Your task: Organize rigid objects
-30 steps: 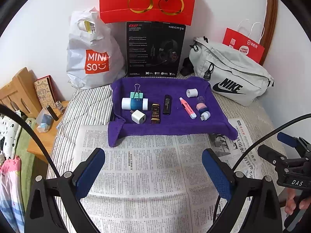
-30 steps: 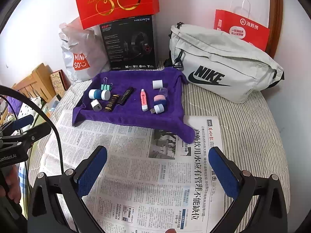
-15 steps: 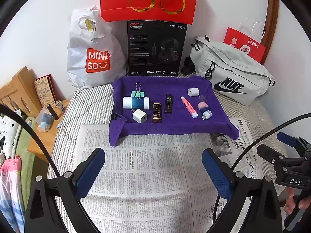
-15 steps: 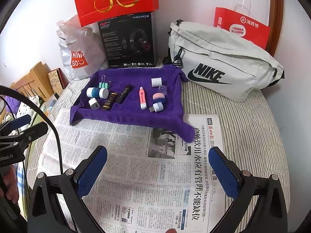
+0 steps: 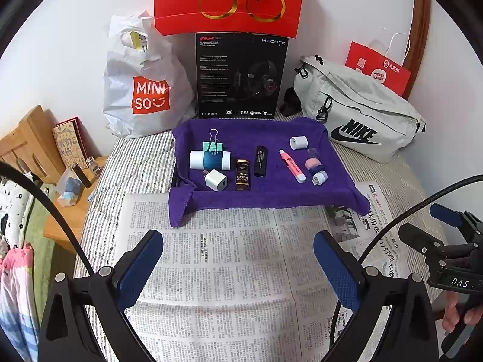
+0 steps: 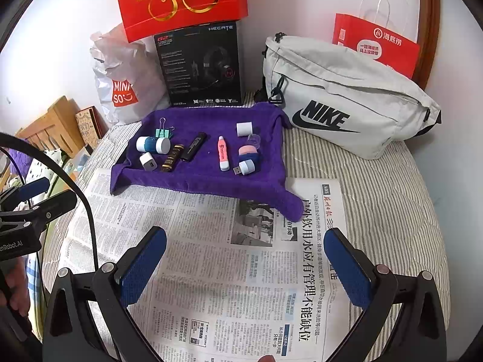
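A purple cloth tray [image 5: 259, 196] [image 6: 193, 182] holds several small objects: a white-and-teal cylinder [image 5: 210, 160] [image 6: 152, 144] with a green binder clip [image 5: 213, 144] behind it, a white charger cube [image 5: 215, 179] [image 6: 148, 161], a brown-gold tube [image 5: 242, 175], a black stick [image 5: 260, 160] [image 6: 193, 146], a pink pen [image 5: 291, 165] [image 6: 223, 157], a white cap [image 5: 298, 142], a pink-and-blue piece [image 5: 314, 164] and a small USB light [image 5: 319, 178]. My left gripper [image 5: 238, 267] is open and empty over the newspaper [image 5: 229, 271], short of the tray. My right gripper [image 6: 246, 267] is open and empty too.
Behind the tray stand a white MINISO bag [image 5: 145, 90], a black headset box [image 5: 241, 75] under a red gift bag [image 5: 229, 0], a grey Nike bag [image 5: 362, 114] and a red paper bag [image 5: 379, 69]. A wooden side table [image 5: 69, 199] stands left of the striped bed.
Both views have shifted slightly; the tray sits a little lower and nearer in frame. The grippers stay open and nothing on the tray has moved.
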Demonstrator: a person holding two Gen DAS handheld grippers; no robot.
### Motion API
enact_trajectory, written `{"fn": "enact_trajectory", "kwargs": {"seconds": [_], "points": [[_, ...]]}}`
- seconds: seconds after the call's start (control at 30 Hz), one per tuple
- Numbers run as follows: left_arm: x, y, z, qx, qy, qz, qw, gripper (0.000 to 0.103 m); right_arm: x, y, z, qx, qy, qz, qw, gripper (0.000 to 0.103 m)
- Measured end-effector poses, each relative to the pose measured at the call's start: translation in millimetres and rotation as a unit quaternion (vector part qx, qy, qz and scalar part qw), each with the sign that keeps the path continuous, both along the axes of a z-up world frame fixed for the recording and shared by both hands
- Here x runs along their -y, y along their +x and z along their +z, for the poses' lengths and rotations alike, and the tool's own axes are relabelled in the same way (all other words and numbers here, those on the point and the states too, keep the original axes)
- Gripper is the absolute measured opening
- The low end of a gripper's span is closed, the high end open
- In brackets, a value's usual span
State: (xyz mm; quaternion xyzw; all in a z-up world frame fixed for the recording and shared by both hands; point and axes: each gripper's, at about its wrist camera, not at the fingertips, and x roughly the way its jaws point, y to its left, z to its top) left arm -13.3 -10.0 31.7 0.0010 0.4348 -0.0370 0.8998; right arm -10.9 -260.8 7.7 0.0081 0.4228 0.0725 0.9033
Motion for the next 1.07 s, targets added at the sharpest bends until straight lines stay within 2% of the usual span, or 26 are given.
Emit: {"fn": "enact_trajectory", "kwargs": {"seconds": [1.07], "points": [[-6.4, 0.5, 9.2, 0.010, 0.001, -0.014, 0.9998, 0.102, 0.1, -2.5, 5.1, 0.004, -0.004, 0.001, 1.000, 0.103]]}}
